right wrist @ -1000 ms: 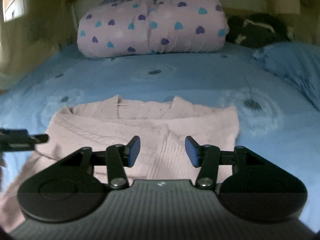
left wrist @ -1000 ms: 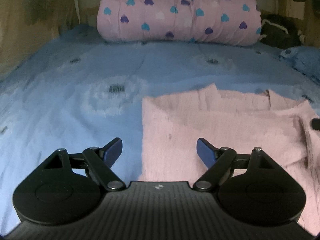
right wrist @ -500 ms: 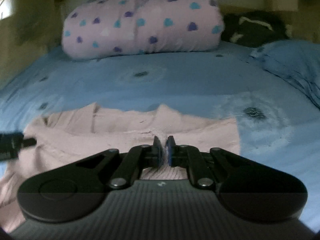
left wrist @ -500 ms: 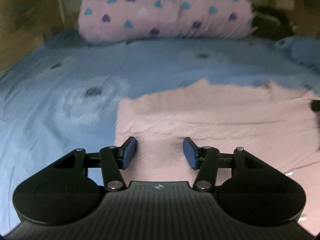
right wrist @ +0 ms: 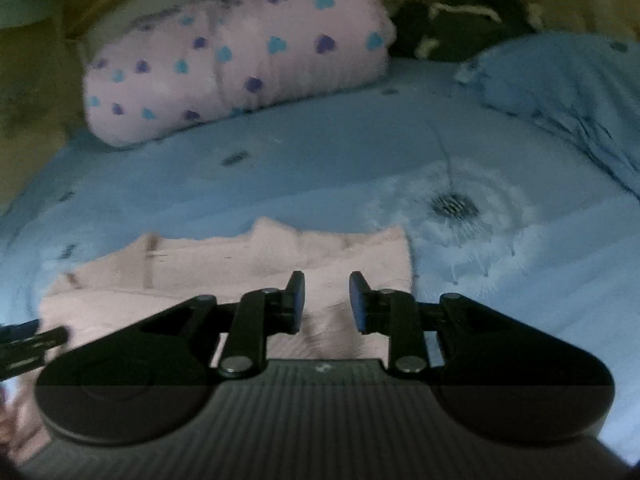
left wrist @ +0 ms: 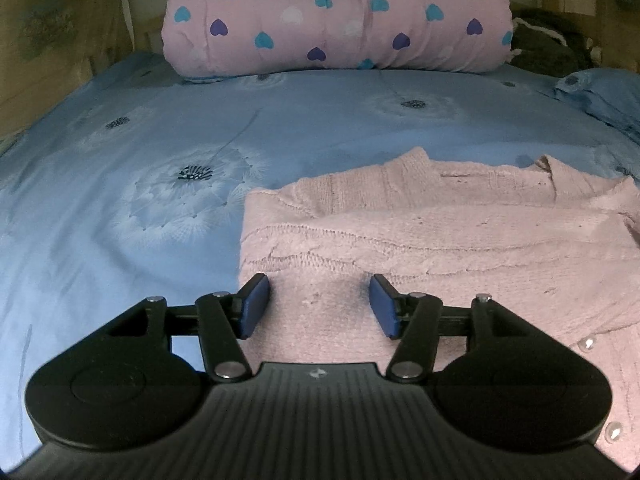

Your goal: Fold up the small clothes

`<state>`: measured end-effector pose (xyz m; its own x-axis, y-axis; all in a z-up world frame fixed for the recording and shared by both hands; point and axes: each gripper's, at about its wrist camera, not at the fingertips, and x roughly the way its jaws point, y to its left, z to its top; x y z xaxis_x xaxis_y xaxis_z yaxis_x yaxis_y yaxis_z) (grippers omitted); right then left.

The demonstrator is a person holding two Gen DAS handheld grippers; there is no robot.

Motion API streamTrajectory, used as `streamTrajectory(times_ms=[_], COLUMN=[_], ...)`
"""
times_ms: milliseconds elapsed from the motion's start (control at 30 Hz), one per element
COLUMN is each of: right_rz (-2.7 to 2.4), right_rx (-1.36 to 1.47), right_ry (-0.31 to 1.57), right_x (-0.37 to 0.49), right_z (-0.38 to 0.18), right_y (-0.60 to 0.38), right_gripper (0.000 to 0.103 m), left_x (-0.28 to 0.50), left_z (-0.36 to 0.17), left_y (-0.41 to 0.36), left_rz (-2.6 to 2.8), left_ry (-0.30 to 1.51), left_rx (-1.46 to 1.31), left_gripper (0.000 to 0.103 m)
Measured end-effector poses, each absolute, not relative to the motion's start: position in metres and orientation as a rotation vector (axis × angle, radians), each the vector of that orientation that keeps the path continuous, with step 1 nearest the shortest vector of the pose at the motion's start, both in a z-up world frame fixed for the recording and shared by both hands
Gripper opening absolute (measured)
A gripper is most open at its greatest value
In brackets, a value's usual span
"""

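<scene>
My left gripper (left wrist: 318,306) gapes wide, my right gripper (right wrist: 327,302) narrower, both empty over the pink knit cardigan (left wrist: 440,240) lying flat on the blue bedsheet (left wrist: 140,160). Risk: pinching sheet with knit.

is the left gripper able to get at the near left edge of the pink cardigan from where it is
Probably yes: the left gripper is open just above the pink cardigan, its left finger at that edge, and nothing lies between them on the blue bedsheet.

A home bedroom — a bed with blue dandelion sheet (left wrist: 320,128), rolled heart-print quilt (left wrist: 340,16), blue pillow (right wrist: 560,92).
</scene>
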<state>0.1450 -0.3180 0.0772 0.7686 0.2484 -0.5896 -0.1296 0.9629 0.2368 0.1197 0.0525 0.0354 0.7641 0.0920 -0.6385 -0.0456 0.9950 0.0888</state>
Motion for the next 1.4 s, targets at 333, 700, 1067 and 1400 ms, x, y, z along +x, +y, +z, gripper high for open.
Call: streamTrajectory(times_ms=[333, 700, 1067, 1400], right_rz=[0.552, 0.269, 0.043, 0.131], right_rx=[0.125, 0.122, 0.068, 0.135], right_ry=[0.751, 0.674, 0.658, 0.63], right_x=[0.09, 0.11, 0.129, 0.096], right_z=[0.086, 0.049, 0.031, 0.066], right_y=[-0.264, -0.274, -0.309, -0.311], right_gripper=[0.027, 0.026, 0.025, 0.041], left_x=[0.118, 0.118, 0.117, 0.087], left_z=[0.036, 0.035, 0.037, 0.063], left_y=[0.052, 0.051, 0.052, 0.032], left_rz=[0.078, 0.084, 0.103, 0.04], left_ry=[0.699, 0.703, 0.706, 0.676], left_rx=[0.086, 0.094, 0.092, 0.146], left_gripper=[0.063, 0.064, 0.071, 0.078])
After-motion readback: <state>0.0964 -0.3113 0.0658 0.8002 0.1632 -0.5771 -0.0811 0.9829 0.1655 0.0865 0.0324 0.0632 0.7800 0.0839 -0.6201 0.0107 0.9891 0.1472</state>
